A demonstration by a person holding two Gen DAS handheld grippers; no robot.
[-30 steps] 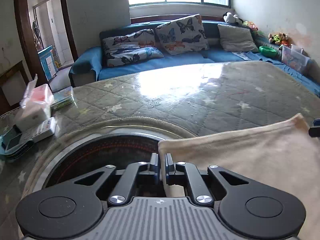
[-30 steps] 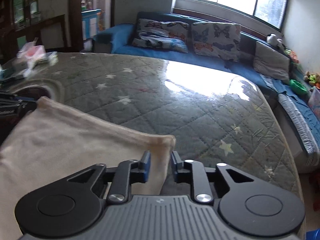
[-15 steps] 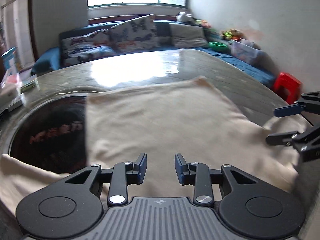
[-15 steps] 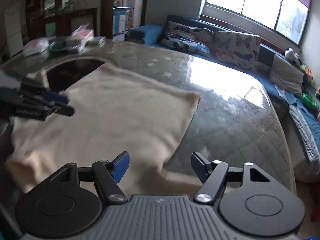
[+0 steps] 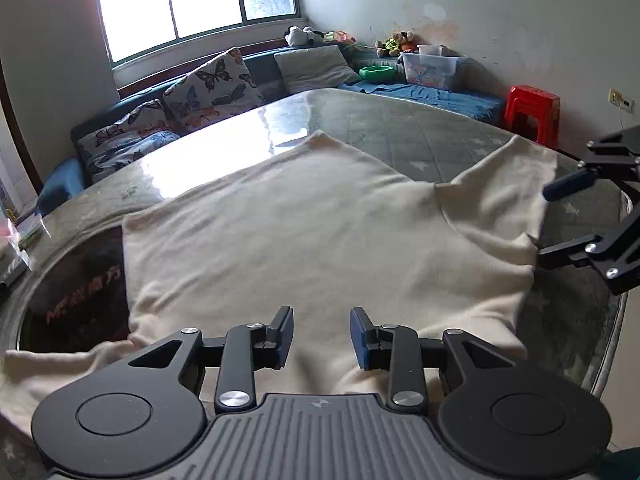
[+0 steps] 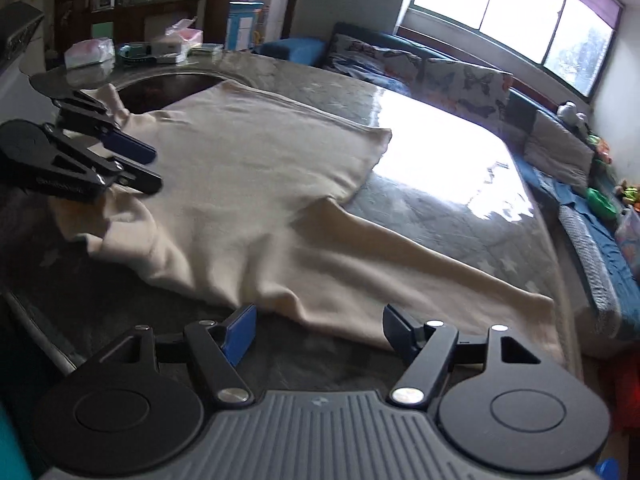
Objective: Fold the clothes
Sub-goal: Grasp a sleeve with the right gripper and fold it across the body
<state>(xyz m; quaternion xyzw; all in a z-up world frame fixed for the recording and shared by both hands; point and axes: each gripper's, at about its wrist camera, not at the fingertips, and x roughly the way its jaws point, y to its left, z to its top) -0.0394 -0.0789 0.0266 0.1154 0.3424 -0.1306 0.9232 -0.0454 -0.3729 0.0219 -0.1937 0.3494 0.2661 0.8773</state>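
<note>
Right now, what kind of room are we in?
Probably a home living room: a blue sofa with butterfly cushions runs under the window, soft toys sit in the corner, and a cream garment lies on a padded table.

The garment point(image 5: 304, 232) is cream cloth, soft and matt with a faint nap, lying on a table point(image 5: 420, 136) whose quilted grey cover sits under a glossy, glass-like sheet that mirrors the window at 12 o'clock. The left gripper point(image 5: 321, 338) and right gripper point(image 6: 319, 330) are matt black plastic with shiny metal pins and smooth blue pads point(image 6: 239, 334). At 2 o'clock in the left view a stool point(image 5: 530, 110) is glossy red plastic, and the cushions point(image 5: 216, 88) at 11 o'clock are printed cloth.
</note>
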